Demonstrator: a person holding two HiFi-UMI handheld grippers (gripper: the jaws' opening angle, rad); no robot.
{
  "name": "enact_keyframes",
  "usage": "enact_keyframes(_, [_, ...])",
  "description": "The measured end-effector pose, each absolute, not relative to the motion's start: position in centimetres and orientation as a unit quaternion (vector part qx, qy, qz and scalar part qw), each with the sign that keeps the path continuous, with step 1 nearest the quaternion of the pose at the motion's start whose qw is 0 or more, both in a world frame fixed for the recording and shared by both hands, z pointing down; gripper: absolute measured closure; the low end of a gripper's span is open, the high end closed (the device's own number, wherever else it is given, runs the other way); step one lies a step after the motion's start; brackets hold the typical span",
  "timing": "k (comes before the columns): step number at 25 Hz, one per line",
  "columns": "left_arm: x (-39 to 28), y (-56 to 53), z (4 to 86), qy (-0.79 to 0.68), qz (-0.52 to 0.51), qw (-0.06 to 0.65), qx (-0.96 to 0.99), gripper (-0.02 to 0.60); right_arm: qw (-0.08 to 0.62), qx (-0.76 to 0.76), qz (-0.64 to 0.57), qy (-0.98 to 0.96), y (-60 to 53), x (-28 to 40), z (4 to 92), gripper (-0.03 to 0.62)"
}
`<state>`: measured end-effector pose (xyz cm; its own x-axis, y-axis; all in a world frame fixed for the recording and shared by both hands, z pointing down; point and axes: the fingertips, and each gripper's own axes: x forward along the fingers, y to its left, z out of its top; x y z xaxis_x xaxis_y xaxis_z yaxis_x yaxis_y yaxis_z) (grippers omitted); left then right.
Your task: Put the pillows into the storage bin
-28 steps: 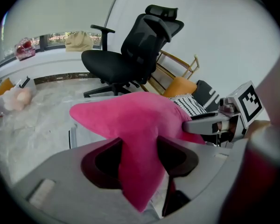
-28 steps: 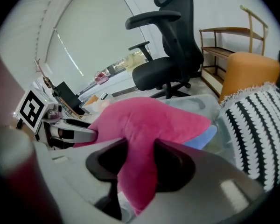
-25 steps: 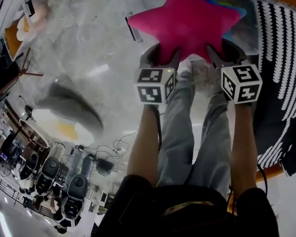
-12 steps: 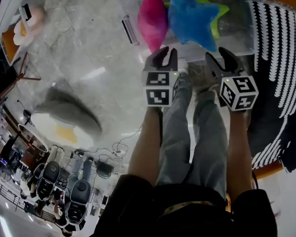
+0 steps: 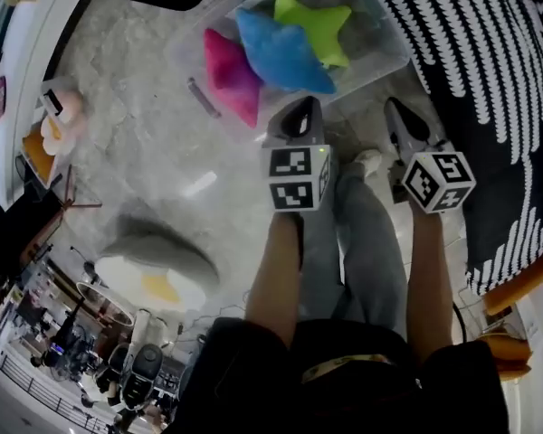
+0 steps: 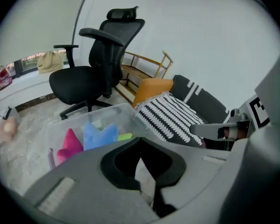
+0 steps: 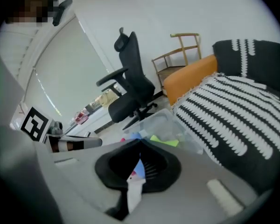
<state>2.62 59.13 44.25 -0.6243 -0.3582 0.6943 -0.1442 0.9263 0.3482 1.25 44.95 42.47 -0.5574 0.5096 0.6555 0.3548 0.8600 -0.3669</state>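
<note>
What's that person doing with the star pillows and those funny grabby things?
A person holds tongs in each hand and is putting star pillows away. The pink pillow, blue pillow and green pillow all lie inside the clear storage bin on the floor. The left tongs and right tongs hover just in front of the bin. Both have just been closing and are shut, with nothing between them.

pink pillow (image 5: 224,72) — partly hidden by blue pillow (image 5: 281,51) | striped cushion (image 5: 480,70) — cut by right edge
</note>
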Motion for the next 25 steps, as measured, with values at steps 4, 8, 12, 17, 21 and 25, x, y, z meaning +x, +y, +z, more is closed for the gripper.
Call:
enact_keyframes(4, [-0.1, 52.1, 37.3, -0.897, -0.109, 0.379, 0.201, 0.571, 0.369, -0.167, 0.126, -0.906, 37.2, 1.7, 37.1, 0.591])
enact_keyframes(8, [-3.3, 44.7, 30.1, -0.909, -0.072, 0.326, 0.249, 0.571, 0.329, -0.092, 0.119, -0.932, 29.5, 1.6, 31.4, 0.591])
enact_keyframes(12, [-3.3, 36.8, 23.4, -0.907, -0.061, 0.286, 0.304, 0.571, 0.289, -0.008, 0.106, -0.951, 21.9, 3.6, 25.4, 0.591])
enact_keyframes(17, [-1.1, 28.3, 15.9, -0.895, -0.070, 0.242, 0.369, 0.571, 0.233, 0.077, 0.126, -0.961, 14.2, 7.3, 18.3, 0.591])
enact_keyframes(21, [0.8, 23.9, 10.2, -0.889, -0.051, 0.198, 0.409, 0.571, 0.186, 0.121, 0.146, -0.964, 10.1, 10.2, 13.5, 0.591])
enact_keyframes(25, [1.4, 20.5, 6.2, -0.879, -0.026, 0.156, 0.449, 0.571, 0.142, 0.144, 0.128, -0.971, 7.2, 11.0, 8.4, 0.591])
